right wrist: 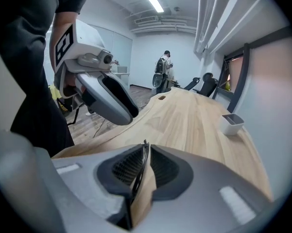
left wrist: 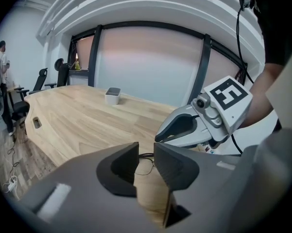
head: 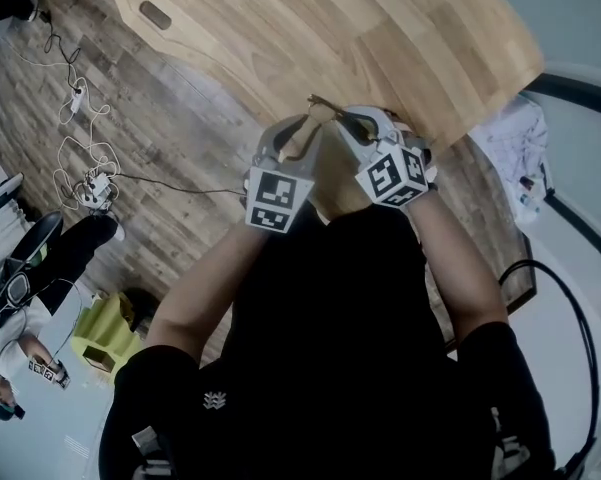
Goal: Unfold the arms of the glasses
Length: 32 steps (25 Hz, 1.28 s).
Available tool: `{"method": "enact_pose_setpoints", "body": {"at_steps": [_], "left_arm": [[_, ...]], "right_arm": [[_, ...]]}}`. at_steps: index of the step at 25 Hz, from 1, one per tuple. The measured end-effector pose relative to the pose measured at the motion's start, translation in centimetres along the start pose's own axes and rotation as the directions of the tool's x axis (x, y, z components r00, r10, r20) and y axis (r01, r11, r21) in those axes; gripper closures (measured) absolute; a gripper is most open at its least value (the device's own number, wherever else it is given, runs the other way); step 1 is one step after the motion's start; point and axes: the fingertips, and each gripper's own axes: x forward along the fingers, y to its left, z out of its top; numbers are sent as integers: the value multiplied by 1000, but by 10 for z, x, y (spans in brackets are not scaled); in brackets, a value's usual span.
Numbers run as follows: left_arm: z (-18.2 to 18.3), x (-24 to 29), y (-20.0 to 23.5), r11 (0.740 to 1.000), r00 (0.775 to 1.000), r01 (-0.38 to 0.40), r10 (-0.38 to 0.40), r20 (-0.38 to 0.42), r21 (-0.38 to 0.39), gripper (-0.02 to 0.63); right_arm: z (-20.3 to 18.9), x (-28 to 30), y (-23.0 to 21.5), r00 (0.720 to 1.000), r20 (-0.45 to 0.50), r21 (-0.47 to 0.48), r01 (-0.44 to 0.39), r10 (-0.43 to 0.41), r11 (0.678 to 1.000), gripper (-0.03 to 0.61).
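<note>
Thin dark-framed glasses hang just above the near edge of the wooden table, between my two grippers. My right gripper is shut on one thin arm of the glasses, which runs between its ribbed pads. My left gripper is open. In the left gripper view a lens rim of the glasses shows through the gap between the open jaws, and neither pad presses on it. The right gripper's body sits close beside on the right.
A small white container stands further along the table. Office chairs and a standing person are at the far end. Cables and a power strip lie on the wood floor to the left.
</note>
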Motion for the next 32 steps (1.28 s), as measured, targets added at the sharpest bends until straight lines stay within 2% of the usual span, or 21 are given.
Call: {"method": "enact_pose_setpoints", "body": {"at_steps": [6,14,19,25,32], "left_arm": [[-6,-13,26,998,999,-53,53,11,-35,509],[-17,-23,41,993,996,-90,91,11,-77,509],[-18,-22,42,994,997,-77,78,7,-77,509],[-9,3,28,998,1000,-12,12,-7,-60,502],[-6,30,6,998,998,49,-50,-29,-44,499]], "right_arm": [[-6,47,2,987,-128,-4,-98,96,995,525],[-13,72,3,969,-211,-13,-135,129,991,534],[-2,61,2,980,-167,-29,-114,108,993,543],[8,34,0,996,-62,-51,-60,57,997,545],[8,10,1,999,21,-52,-35,36,998,545]]}}
